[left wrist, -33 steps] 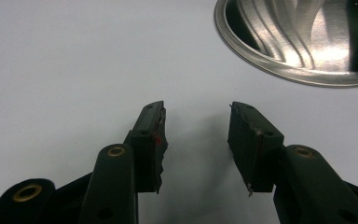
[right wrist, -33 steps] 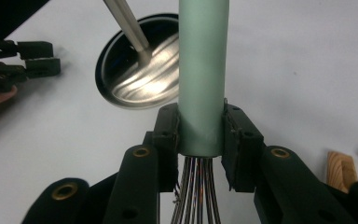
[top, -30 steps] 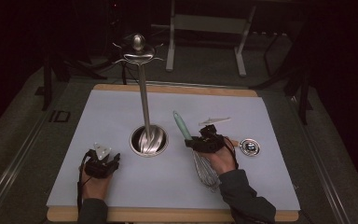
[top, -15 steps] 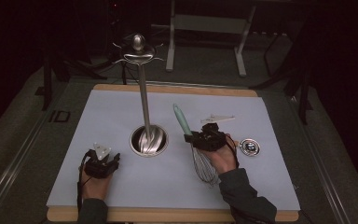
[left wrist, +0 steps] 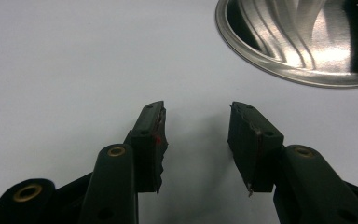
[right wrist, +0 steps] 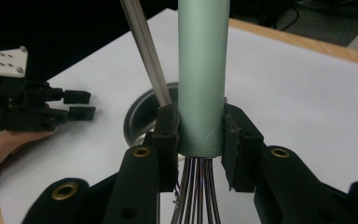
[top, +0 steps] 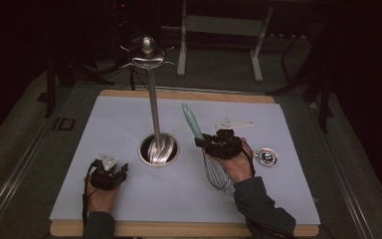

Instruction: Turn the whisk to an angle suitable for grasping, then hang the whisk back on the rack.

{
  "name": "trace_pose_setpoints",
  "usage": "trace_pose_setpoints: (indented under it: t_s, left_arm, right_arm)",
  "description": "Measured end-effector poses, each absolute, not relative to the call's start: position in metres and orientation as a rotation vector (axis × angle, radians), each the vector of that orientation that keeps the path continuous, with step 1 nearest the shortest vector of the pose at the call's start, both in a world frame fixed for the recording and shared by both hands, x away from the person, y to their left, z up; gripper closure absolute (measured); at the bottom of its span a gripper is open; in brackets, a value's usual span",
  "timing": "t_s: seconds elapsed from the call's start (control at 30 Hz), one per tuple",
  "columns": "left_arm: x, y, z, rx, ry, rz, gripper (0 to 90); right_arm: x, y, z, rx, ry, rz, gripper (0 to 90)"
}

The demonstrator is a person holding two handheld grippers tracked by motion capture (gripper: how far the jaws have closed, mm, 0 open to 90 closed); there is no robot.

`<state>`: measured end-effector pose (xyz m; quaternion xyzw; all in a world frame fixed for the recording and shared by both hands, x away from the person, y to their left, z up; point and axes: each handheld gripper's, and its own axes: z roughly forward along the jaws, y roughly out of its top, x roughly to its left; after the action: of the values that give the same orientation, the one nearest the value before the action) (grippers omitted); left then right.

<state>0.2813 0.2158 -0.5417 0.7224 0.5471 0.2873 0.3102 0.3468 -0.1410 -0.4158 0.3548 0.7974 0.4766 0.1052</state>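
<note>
A wire whisk [top: 218, 174] with a pale green handle [right wrist: 200, 70] is held off the white mat, handle pointing up and away, wires toward the person. My right gripper [top: 202, 142] is shut on the handle just above the wires, a pad pressing each side [right wrist: 200, 135]. Left of it stands a steel utensil stand [top: 153, 104]: a thin pole rising from a round dish base [top: 158, 149], with hooks at the top. My left gripper [top: 122, 168] rests low on the mat near the base's left, jaws open with nothing between them [left wrist: 196, 135].
The white mat [top: 129, 119] covers a wooden board at the table's centre. A small round metal piece [top: 267, 157] lies right of my right hand. The stand's base rim [left wrist: 279, 70] is just ahead and to the right of the left jaws. Dark floor and frame legs lie beyond.
My right hand has risen a little with the whisk, and the green handle now points higher. The left hand has stayed put.
</note>
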Motion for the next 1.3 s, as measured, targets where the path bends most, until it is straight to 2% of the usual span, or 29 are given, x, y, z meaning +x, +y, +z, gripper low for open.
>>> trace_pose_setpoints:
  t_s: [0.67, 1.3]
  left_arm:
    - [0.281, 0.216, -0.541, 1.910, 1.441, 0.757, 56.1]
    - [0.281, 0.215, -0.542, 1.908, 1.438, 0.759, 56.1]
  right_arm:
    - [0.341, -0.135, -0.399, 0.886, 2.280, 1.531, 69.5]
    - [0.327, -0.121, -0.376, 0.591, 2.220, 1.644, 69.5]
